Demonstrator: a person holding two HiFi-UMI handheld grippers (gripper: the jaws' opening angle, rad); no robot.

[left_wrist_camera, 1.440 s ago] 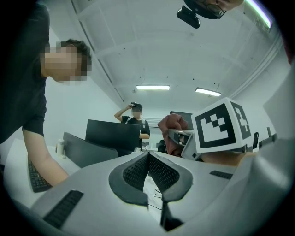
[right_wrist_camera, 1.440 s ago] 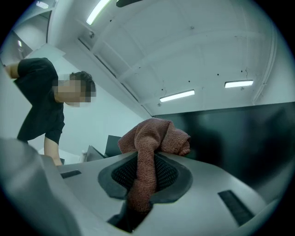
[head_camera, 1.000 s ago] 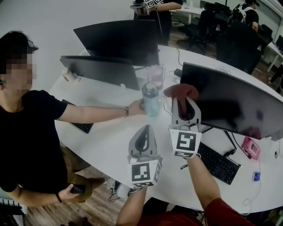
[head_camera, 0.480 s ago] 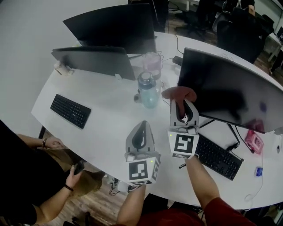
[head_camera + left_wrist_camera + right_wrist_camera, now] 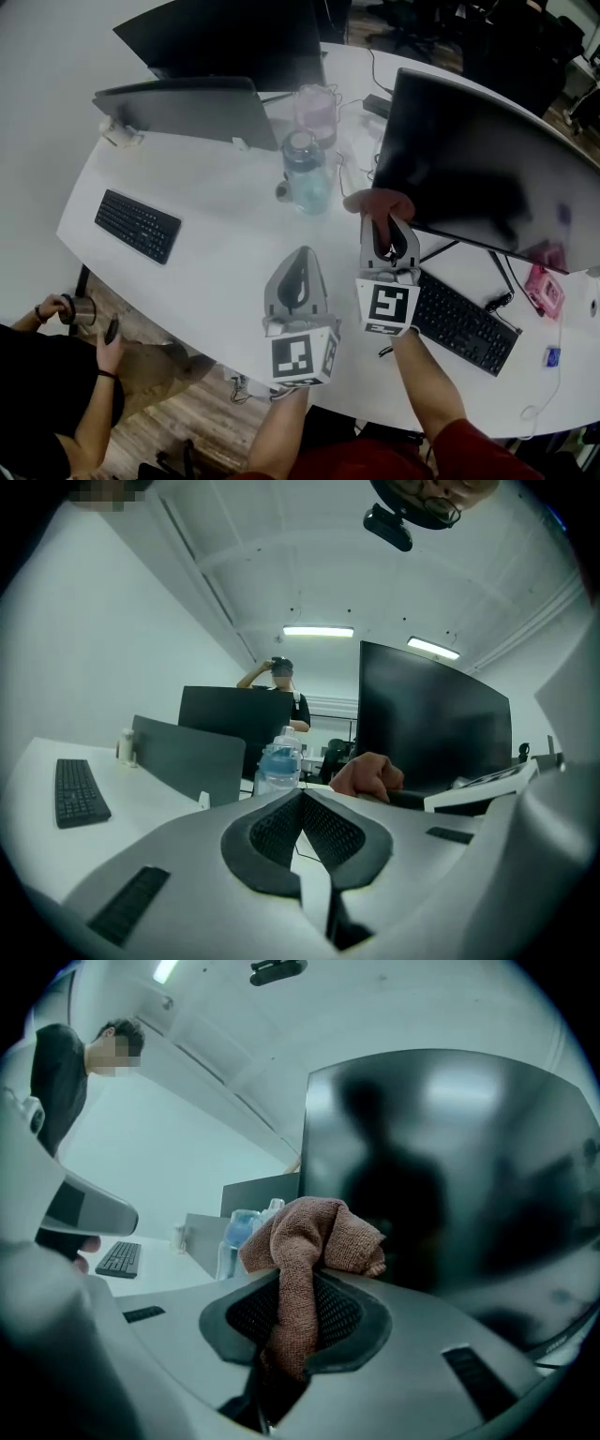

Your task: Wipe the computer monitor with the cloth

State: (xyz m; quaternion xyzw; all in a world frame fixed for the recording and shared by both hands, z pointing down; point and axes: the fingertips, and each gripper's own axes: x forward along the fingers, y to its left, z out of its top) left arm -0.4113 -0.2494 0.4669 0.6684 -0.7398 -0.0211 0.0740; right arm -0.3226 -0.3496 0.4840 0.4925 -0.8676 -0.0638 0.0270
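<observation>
My right gripper (image 5: 385, 225) pinches the bunched brown terry cloth (image 5: 377, 202), wad poking forward so it can meet the wide black curved monitor (image 5: 487, 173) just beyond; my left gripper (image 5: 302, 258) hovers closed and empty alongside.

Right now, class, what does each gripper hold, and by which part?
The right gripper holds the brown cloth, jaws shut on a narrow fold, the rest bunched beyond the tips. The left gripper holds nothing; its jaws are together.

Cool, even light from the ceiling strip (image 5: 319, 631); fisheye corners darken; the monitor (image 5: 450, 1176) reflects blurred shapes.
</observation>
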